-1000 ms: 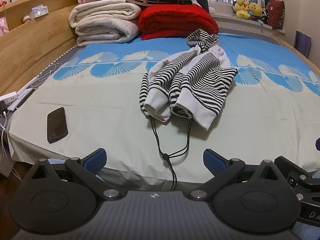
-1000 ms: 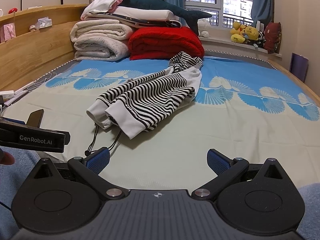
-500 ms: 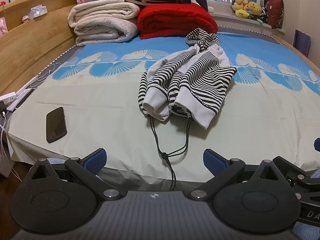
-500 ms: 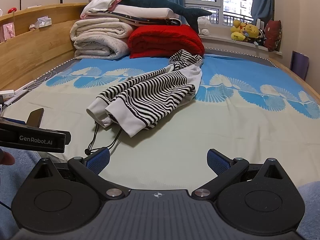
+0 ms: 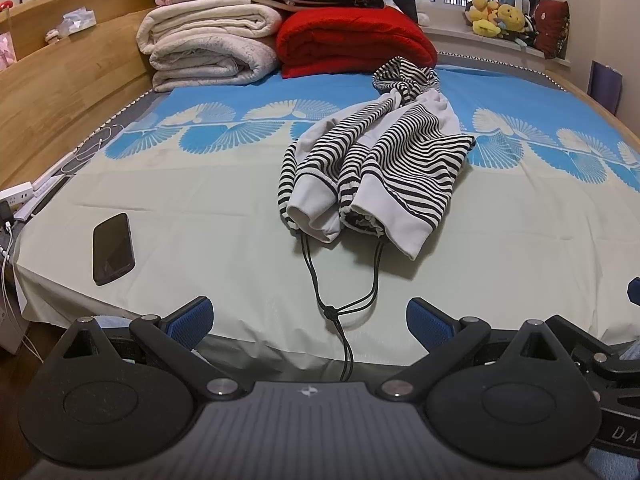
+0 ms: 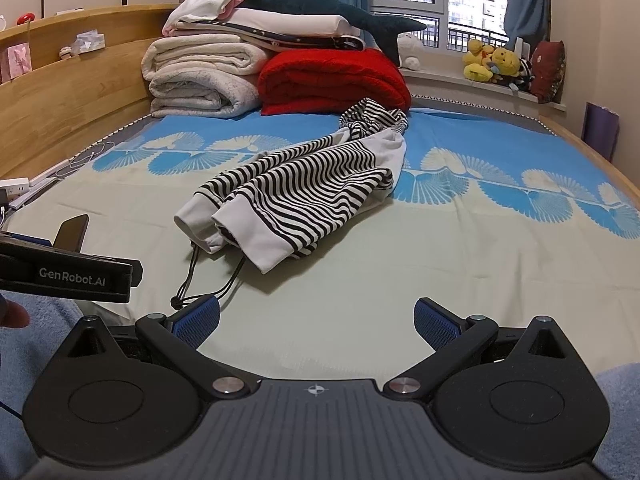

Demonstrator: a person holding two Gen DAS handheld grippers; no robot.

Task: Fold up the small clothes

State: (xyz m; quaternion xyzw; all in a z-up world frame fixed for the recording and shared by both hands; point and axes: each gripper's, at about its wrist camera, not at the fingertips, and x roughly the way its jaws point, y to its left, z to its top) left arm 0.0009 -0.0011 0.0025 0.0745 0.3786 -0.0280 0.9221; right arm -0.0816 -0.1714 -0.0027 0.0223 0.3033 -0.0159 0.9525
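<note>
A crumpled black-and-white striped garment [image 5: 384,168] [image 6: 296,196] with white cuffs lies in the middle of the bed. Its black drawstring [image 5: 340,304] [image 6: 200,288] trails toward the bed's near edge. My left gripper [image 5: 308,318] hovers open at that edge, just short of the cord, with nothing between its blue pads. My right gripper [image 6: 316,320] is open too, low over the sheet to the right of the cord, its left pad [image 6: 198,320] close to the cord's toggle. The left gripper's body [image 6: 68,272] shows at the left of the right wrist view.
A black phone [image 5: 112,248] lies on the sheet at the near left. Folded white blankets [image 5: 212,44] and a red quilt [image 5: 352,40] are stacked at the bed's far end. A wooden headboard [image 5: 60,80] runs along the left. Plush toys [image 6: 496,64] sit on the windowsill.
Both grippers have drifted slightly forward and up; the garment sits a touch lower in the views. Nothing was taken hold of.
</note>
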